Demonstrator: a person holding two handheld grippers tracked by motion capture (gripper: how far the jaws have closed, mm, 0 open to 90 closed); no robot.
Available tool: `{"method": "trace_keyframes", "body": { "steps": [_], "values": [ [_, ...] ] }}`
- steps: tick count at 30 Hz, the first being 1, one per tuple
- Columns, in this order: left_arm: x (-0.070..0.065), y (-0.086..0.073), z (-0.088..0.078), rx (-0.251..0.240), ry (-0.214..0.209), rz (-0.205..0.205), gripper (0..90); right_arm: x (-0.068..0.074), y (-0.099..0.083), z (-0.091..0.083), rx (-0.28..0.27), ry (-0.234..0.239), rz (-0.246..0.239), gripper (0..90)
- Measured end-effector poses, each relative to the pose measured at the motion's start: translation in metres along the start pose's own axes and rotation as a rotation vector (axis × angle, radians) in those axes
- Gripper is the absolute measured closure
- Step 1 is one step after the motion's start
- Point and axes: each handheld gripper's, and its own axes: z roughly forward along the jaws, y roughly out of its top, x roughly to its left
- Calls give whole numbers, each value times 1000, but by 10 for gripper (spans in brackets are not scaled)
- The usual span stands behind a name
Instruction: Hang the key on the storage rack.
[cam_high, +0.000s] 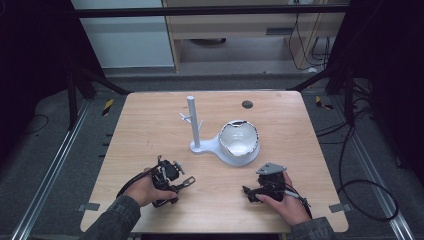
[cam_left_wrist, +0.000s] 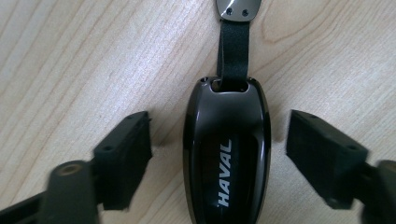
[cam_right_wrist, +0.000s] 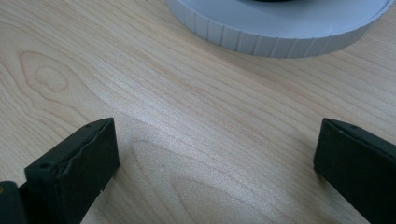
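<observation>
Pale wood table (cam_high: 150, 125), grey floor (cam_high: 45, 150) w/ cables

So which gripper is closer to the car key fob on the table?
Left. The left gripper has the key fob lying between its open jaws, pads not touching. The right gripper rests apart, near the grey stand base.
</observation>
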Motion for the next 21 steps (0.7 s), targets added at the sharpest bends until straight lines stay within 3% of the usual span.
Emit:
{"method": "trace_keyframes", "body": {
  "steps": [5, 12, 15, 21],
  "values": [
    [1, 0, 2, 0, -15, -7, 297, 0, 0, 0, -1, 0, 0, 4],
    [2, 0, 0, -2, -3, -6, 393, 0, 0, 0, 0, 0, -1, 4],
    [0, 0, -1, 5, 21, 8, 474, 0, 0, 0, 0, 0, -2, 5],
    [-1, -4, -2, -17, 23, 3, 485, 0, 0, 0, 0, 0, -1, 5]
  ]
}}
